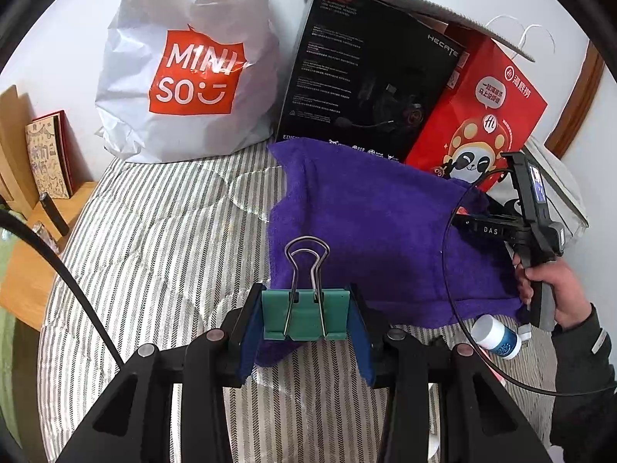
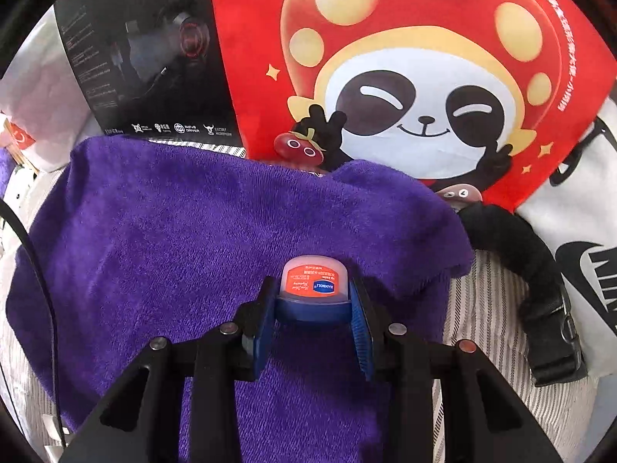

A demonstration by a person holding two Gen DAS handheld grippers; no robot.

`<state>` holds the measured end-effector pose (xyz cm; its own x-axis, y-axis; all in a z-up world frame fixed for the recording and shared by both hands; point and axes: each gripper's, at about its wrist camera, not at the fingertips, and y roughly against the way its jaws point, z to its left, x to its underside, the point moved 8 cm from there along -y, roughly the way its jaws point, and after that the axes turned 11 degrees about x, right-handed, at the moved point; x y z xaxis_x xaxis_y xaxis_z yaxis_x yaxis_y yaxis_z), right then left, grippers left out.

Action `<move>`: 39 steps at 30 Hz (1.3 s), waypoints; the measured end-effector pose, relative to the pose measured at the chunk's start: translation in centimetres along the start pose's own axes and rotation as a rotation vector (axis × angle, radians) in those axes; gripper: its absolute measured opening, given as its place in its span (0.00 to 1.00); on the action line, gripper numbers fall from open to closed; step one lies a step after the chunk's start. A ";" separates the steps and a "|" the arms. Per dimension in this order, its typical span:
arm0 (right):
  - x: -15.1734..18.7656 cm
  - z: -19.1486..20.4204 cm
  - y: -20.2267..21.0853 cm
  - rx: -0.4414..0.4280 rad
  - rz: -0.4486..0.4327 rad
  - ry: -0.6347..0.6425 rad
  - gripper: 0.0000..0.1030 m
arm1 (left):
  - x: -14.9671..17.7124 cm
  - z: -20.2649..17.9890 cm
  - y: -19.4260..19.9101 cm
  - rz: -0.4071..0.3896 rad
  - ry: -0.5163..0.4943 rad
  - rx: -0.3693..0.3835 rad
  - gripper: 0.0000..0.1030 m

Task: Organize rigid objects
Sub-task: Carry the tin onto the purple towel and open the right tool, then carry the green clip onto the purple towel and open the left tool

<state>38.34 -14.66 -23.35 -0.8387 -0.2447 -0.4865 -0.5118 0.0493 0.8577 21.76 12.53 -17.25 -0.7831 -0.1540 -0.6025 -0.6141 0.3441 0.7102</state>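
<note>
My left gripper (image 1: pixel 306 318) is shut on a green binder clip (image 1: pixel 306 314), its wire handles pointing up, held over the near edge of a purple towel (image 1: pixel 370 223). My right gripper (image 2: pixel 313 308) is shut on a small jar with an orange label and blue base (image 2: pixel 313 289), held over the same towel (image 2: pixel 193 239). In the left wrist view the right gripper (image 1: pixel 462 220) shows at the towel's right side, held by a hand. A small white-capped blue bottle (image 1: pixel 497 337) lies on its side by the towel's near right corner.
The towel lies on a striped bedspread (image 1: pixel 162 239). Behind it stand a white Miniso bag (image 1: pixel 189 65), a black headset box (image 1: pixel 370 77) and a red panda bag (image 2: pixel 405 77). A black strap (image 2: pixel 532 270) and white Nike bag (image 2: pixel 586 231) lie right. A wooden side table (image 1: pixel 34 262) stands left.
</note>
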 end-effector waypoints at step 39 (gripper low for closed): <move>11.4 -1.8 14.4 -0.105 -0.036 -0.077 0.59 | -7.2 -3.1 -13.0 0.081 -0.122 -0.039 0.38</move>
<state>21.73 -18.51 -16.29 -0.8342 -0.1690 -0.5249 -0.5228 -0.0604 0.8503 35.04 6.24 -21.03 -0.8140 -0.0132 -0.5807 -0.5547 0.3142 0.7704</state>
